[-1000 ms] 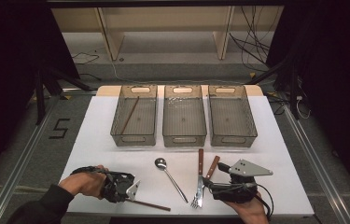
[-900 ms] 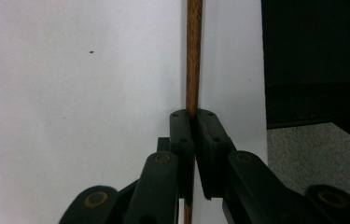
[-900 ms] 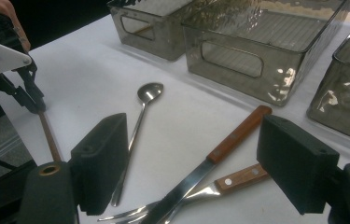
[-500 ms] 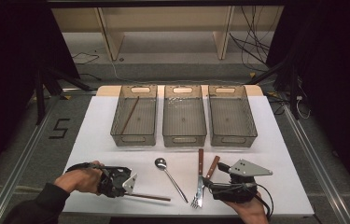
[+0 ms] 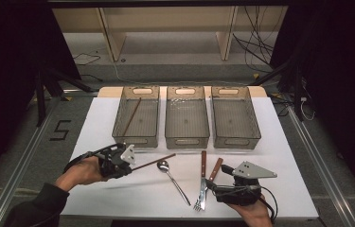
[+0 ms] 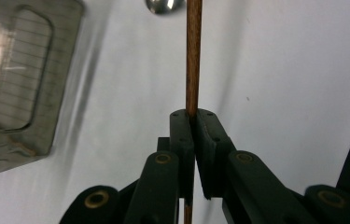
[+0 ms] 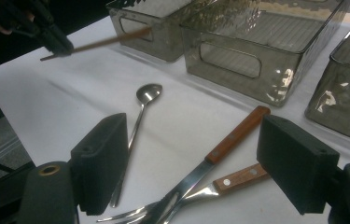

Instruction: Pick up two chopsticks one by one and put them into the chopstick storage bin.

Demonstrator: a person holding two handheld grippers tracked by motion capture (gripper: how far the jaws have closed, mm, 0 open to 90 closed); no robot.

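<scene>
high view sets it out largest first: the white table (image 5: 118, 118) fills the middle of the frame, three clear bins stand in a row across its upper half, and the left bin (image 5: 136, 116), which already has one chopstick lying in it, looks like where mine belongs. my left gripper (image 5: 127, 166) sits at lower left, clenched on a brown chopstick (image 5: 154, 162) that sticks out up and to the right, off the table, its far tip close to that bin's near wall. left gripper view has the stick (image 6: 193, 51) pinched between the pad tips, running straight up the frame.

risks, as i judge them: the grip is near one end, so the long free part can pivot or slip in the pads if it knocks the bin's rim on the way in. a low carry would also drag the tip across the spoon (image 5: 175, 182) just below it.

my right gripper (image 5: 212, 185) rests at lower right, released, jaws wide beside the fork (image 5: 207, 188) and knife (image 5: 203, 182); right gripper view shows nothing between its pads.

against a second ago: the chopstick then lay low at the bottom of the frame, pointing right and slightly down; now it is raised and tilted upward toward the bins, and my left hand has shifted up the frame. the right hand, spoon, fork and knife have not moved.
</scene>
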